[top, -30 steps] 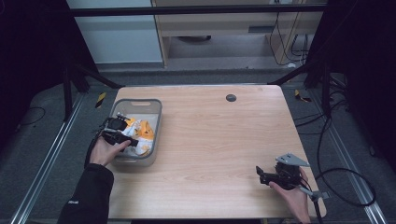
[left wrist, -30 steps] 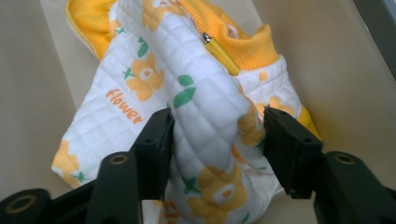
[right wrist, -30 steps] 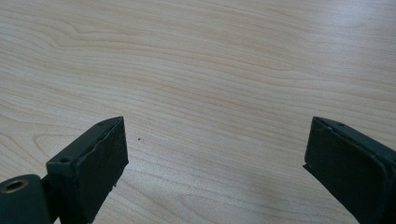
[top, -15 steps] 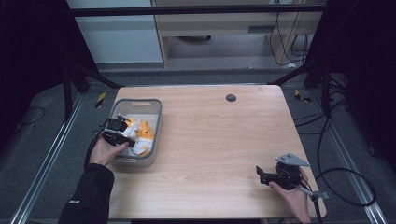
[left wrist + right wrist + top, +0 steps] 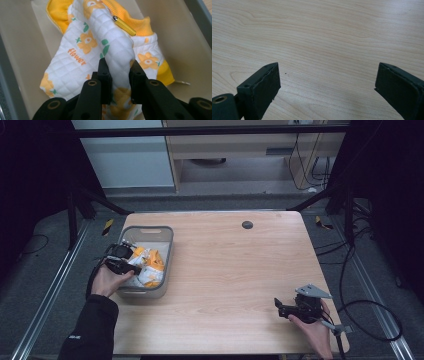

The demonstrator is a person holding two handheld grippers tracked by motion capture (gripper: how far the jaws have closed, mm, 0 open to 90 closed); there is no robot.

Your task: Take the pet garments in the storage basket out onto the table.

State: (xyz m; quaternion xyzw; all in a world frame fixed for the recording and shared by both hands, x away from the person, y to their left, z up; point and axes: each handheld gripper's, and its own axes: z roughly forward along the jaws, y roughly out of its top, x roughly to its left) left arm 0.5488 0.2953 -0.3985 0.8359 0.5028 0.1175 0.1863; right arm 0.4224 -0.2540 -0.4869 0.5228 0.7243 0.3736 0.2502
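Note:
A white quilted garment [image 5: 82, 53] with orange flowers, yellow trim and a yellow zip pull lies in the grey bin [image 5: 165, 251] at the table's left. My left gripper [image 5: 119, 67] has just been closing and is now shut on a raised fold of this garment, pads pinching the fabric from both sides. From above, the left gripper [image 5: 125, 262] reaches into the bin over the garment [image 5: 150, 267]. My right gripper [image 5: 327, 77] is open above bare wood, nothing between its jaws. It rests near the table's front right edge, the right gripper [image 5: 286, 308] held in a hand.
A small dark round grommet [image 5: 247, 224] sits in the tabletop [image 5: 230, 265] at the back. Black frame posts and cables stand around the table's sides. The bin's walls [image 5: 20, 47] enclose the garment closely.
The left gripper's jaws closed on the garment in the bin and the hand shifted slightly. The right gripper stayed where it was.

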